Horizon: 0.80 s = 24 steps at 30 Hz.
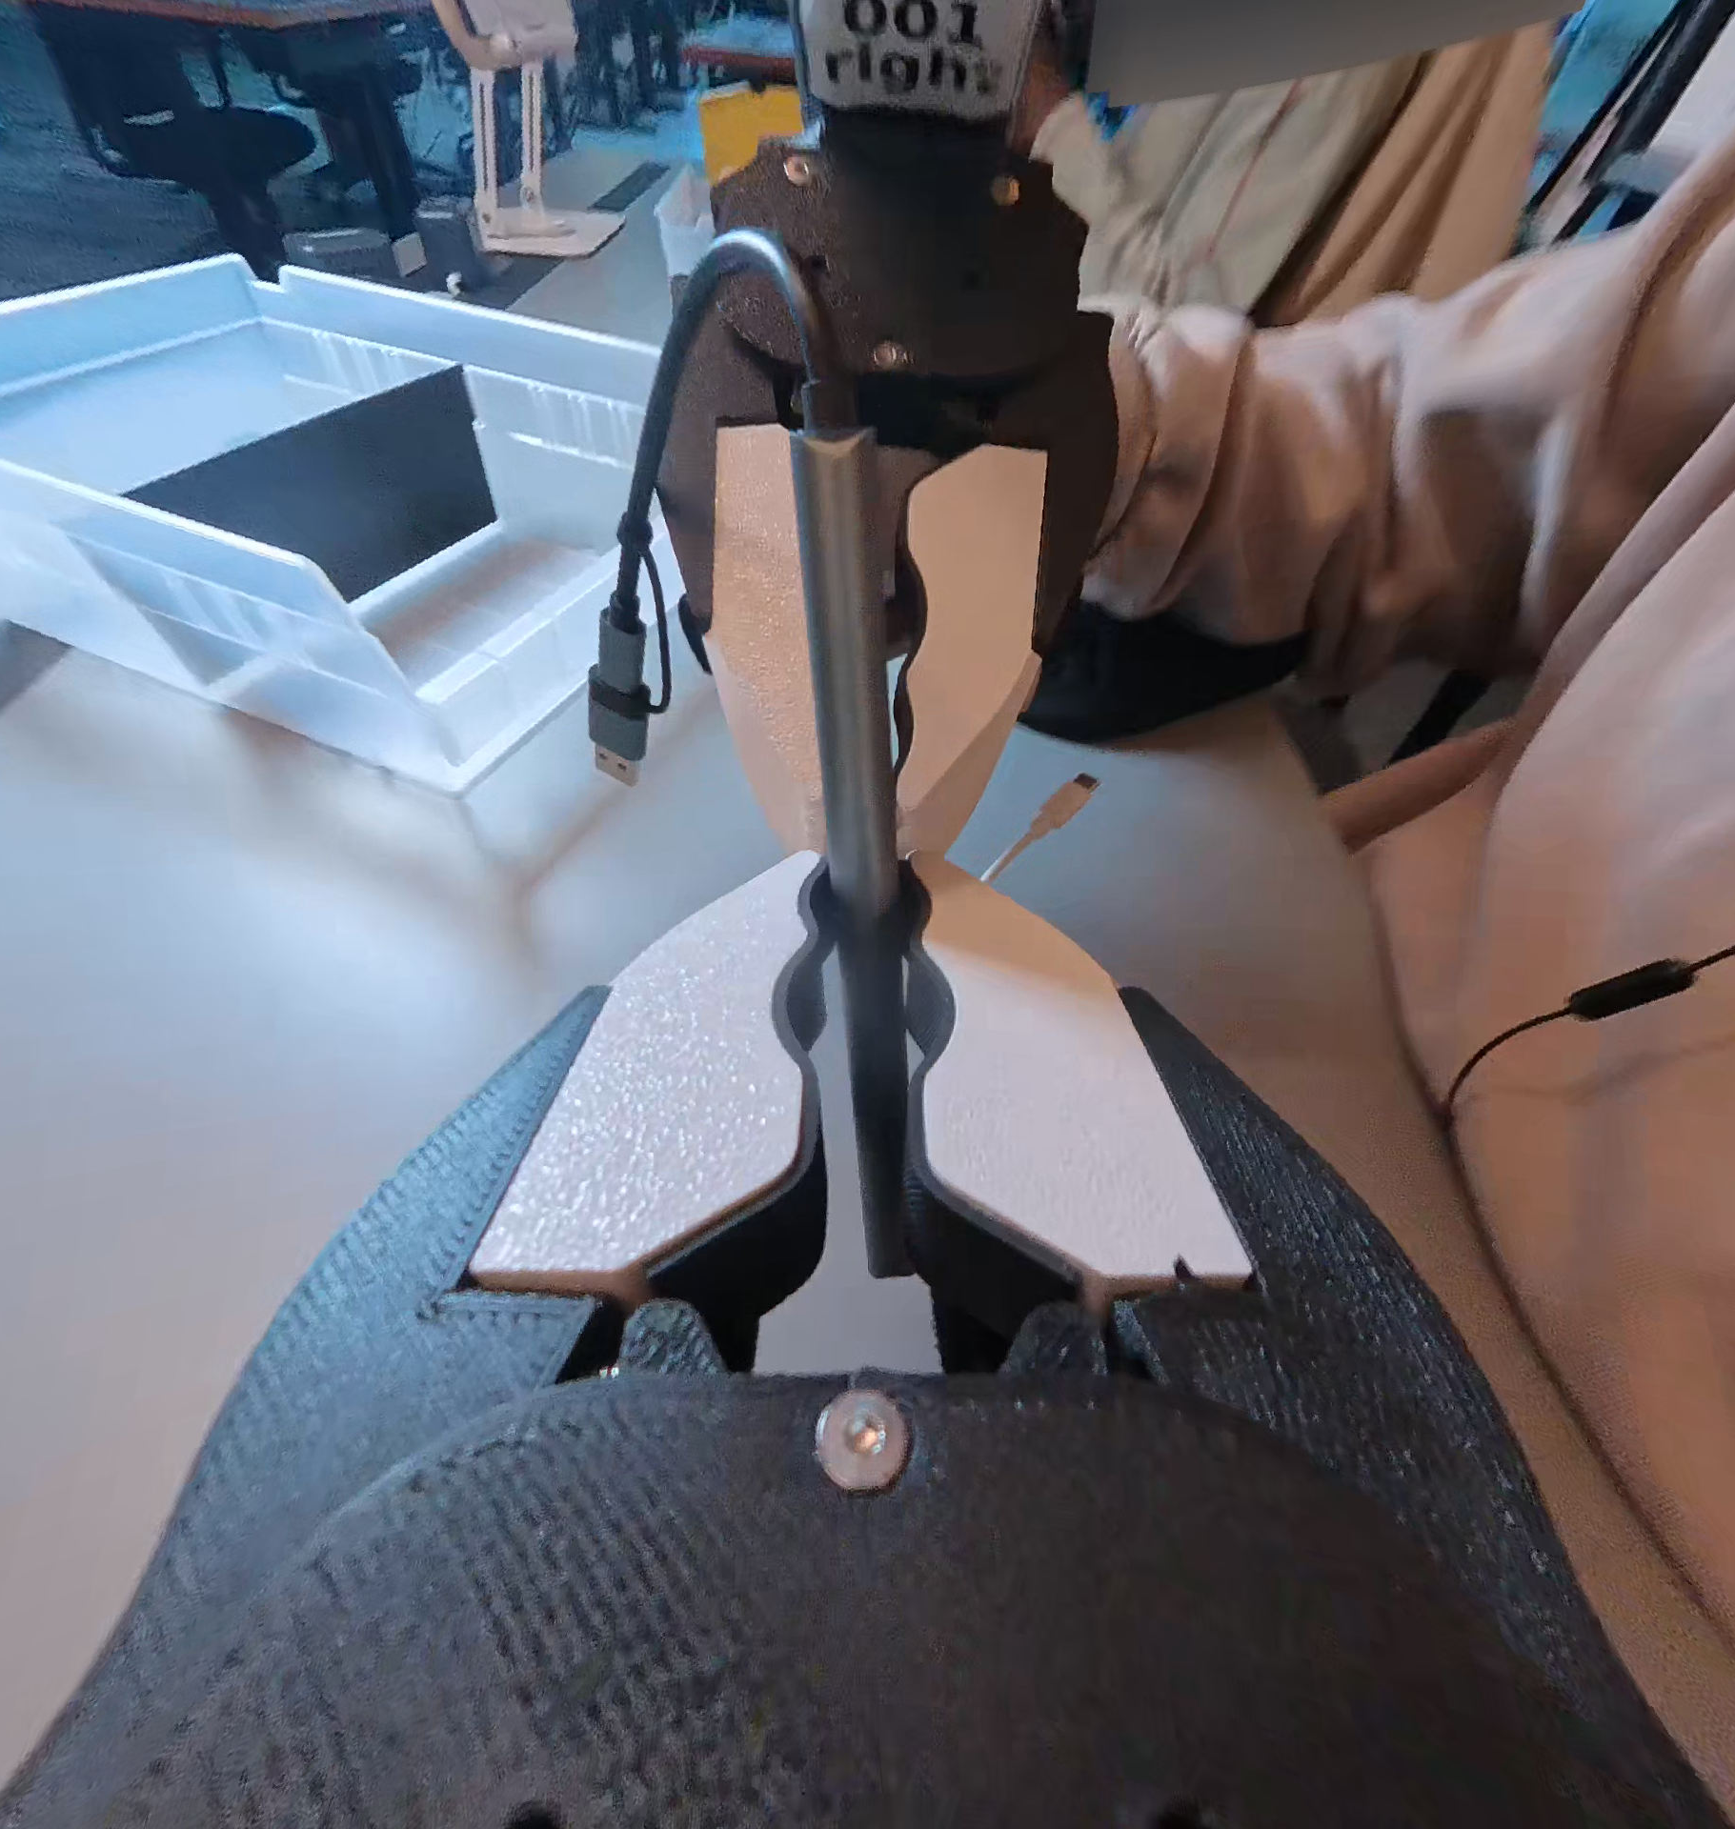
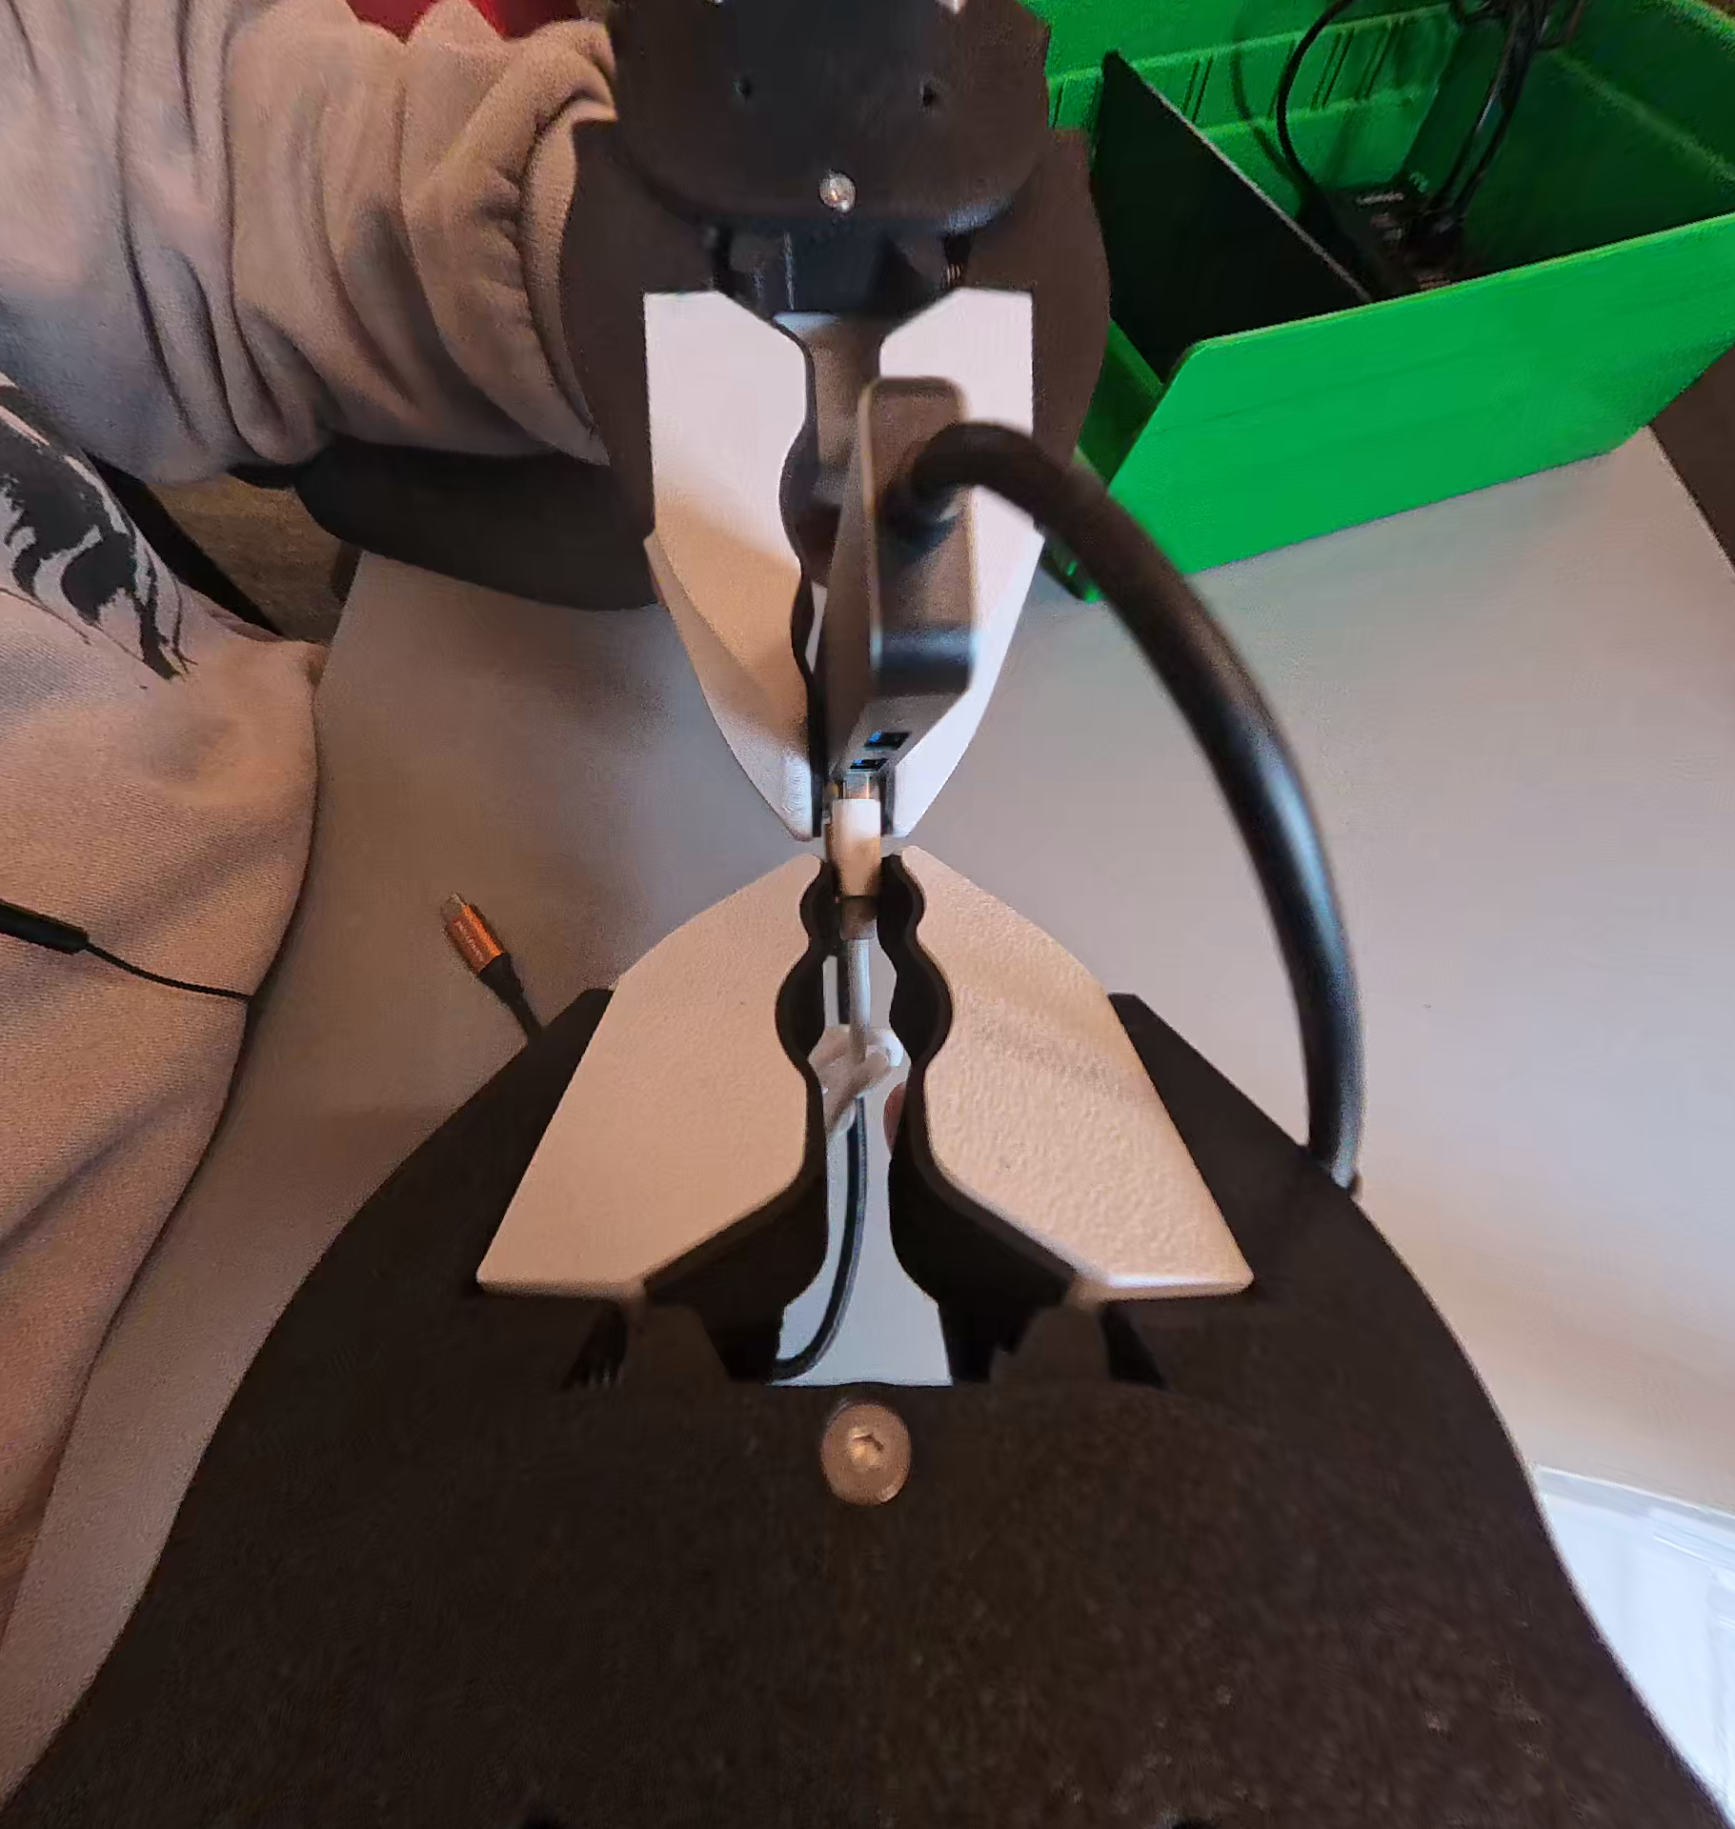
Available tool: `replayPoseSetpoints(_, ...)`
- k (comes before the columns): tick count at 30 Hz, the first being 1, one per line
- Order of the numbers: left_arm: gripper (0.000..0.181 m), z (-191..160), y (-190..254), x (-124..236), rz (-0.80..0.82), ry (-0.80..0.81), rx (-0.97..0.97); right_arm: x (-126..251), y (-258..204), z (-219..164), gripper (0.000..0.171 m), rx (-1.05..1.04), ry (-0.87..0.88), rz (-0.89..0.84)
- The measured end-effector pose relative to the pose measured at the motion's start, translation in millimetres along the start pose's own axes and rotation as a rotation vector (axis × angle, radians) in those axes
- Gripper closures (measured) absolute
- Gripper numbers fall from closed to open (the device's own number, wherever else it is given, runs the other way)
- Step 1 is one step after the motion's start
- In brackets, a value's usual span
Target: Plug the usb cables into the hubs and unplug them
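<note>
My left gripper (image 1: 863, 886) is shut on a thin grey USB hub (image 1: 843, 633), seen edge-on, and holds it above the table. The hub's dark cable loops up and its grey USB plug (image 1: 618, 705) hangs to the left. In the right wrist view, my right gripper (image 2: 858, 876) is shut on a white USB plug (image 2: 855, 829). The plug's metal tip sits in the end port of the hub (image 2: 908, 594); how deep it sits I cannot tell. The two grippers meet tip to tip. The hub's thick black cable (image 2: 1269, 752) arcs to the right.
A white divided bin (image 1: 249, 554) stands at the left. A green bin (image 2: 1437, 416) holding dark cables is at the back right. A white cable end (image 1: 1051, 812) and an orange connector (image 2: 475, 940) lie on the pale table. A person's beige sleeve (image 1: 1388, 445) is close. Left and right tips are no more than a few centimetres apart.
</note>
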<state>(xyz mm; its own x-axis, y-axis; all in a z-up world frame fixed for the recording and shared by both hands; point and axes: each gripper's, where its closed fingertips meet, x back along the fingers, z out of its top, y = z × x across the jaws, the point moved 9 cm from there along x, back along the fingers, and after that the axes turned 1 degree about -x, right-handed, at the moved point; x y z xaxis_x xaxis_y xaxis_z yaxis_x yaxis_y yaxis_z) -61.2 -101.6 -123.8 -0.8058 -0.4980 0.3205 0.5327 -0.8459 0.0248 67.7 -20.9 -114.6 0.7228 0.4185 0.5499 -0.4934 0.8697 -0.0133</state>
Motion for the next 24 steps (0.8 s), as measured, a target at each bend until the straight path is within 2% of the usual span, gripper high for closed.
replayPoseSetpoints(3,0.170,8,4,7,0.030,-0.023,-0.084,0,-3,0,0.163,0.006,0.010,-0.009)
replayPoseSetpoints(5,0.170,25,-3,34,0.083,0.113,-0.070,-2,-1,-21,0.164,0.042,-0.110,-0.060)
replayPoseSetpoints(7,0.170,40,-9,68,0.132,0.204,-0.071,8,-1,-31,0.164,-0.069,0.023,-0.038)
replayPoseSetpoints(9,0.170,41,-10,82,0.199,0.203,-0.090,31,1,-20,0.164,-0.067,0.111,-0.101)
replayPoseSetpoints(12,0.170,31,-19,78,0.259,0.189,-0.015,61,2,0,0.164,-0.023,0.164,-0.146)
replayPoseSetpoints(18,0.170,21,-28,73,0.257,0.259,0.084,116,6,13,0.163,-0.026,0.330,-0.299)
replayPoseSetpoints(21,0.170,18,-32,74,0.283,0.295,0.132,151,16,22,0.163,-0.021,0.395,-0.450)
replayPoseSetpoints(24,0.171,14,-34,71,0.279,0.320,0.181,180,37,29,0.163,0.012,0.352,-0.717)
